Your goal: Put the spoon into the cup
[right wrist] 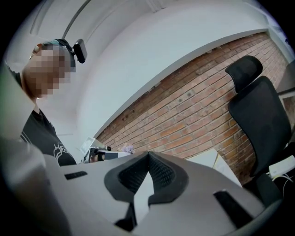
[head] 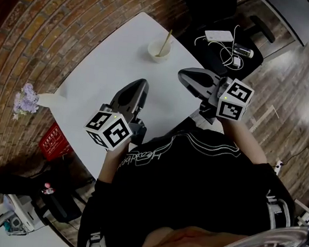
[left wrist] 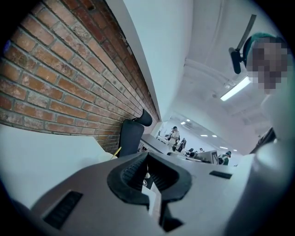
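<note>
The spoon point(head: 164, 43) stands in the cup point(head: 159, 51) near the far edge of the white table point(head: 98, 87), its handle leaning up and to the right out of the rim. By that showing the task looks done, and no step of it is in hand. The left gripper point(head: 142, 83) and right gripper point(head: 182, 74) both hang above the near part of the table, well apart from the cup. Each has its jaws closed tip to tip, with nothing between the ribbed pads. Any next move would probably be only to draw back or rest (a fresh grasp would first mean parting the jaws). Only the head view lays out the whole scene: the cup, both grippers and a small bunch of flowers point(head: 24, 98) at the table's left corner. The left gripper view looks low across the tabletop along a brick wall point(left wrist: 55, 78). It catches just the cup's rim point(left wrist: 107, 156) and the yellowish handle point(left wrist: 116, 151) over the gripper's body. The right gripper view points away from the cup and shows a black office chair point(right wrist: 258, 115) instead.
</note>
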`<state>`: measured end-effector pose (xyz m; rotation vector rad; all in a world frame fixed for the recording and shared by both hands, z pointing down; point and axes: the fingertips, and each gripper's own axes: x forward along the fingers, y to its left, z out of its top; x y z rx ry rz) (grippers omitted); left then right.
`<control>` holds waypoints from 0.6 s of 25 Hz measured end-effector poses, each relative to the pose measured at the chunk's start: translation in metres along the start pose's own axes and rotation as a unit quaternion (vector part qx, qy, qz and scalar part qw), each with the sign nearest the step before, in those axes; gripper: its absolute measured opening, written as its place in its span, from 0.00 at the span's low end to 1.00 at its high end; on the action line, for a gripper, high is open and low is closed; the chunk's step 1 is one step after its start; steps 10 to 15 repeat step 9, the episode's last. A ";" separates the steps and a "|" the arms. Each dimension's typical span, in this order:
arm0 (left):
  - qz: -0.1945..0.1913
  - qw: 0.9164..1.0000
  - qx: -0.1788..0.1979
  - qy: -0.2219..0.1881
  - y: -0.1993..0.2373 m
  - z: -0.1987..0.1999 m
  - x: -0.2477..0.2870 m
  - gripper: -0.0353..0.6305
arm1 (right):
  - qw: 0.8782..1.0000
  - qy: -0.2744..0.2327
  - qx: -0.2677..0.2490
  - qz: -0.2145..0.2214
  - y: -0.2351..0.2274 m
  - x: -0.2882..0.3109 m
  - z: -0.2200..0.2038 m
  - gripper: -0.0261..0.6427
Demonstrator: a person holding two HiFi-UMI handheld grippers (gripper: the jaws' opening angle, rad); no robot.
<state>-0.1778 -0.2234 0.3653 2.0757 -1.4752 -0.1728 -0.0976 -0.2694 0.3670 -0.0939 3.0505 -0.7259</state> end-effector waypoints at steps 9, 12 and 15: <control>0.008 1.000 0.001 0.000 0.015 0.003 0.011 0.06 | 1.000 0.008 0.005 -0.001 -0.015 0.004 0.000 0.03; 0.008 1.000 0.001 0.000 0.015 0.003 0.011 0.06 | 1.000 0.008 0.005 -0.001 -0.015 0.004 0.000 0.03; 0.008 1.000 0.001 0.000 0.015 0.003 0.011 0.06 | 1.000 0.008 0.005 -0.001 -0.015 0.004 0.000 0.03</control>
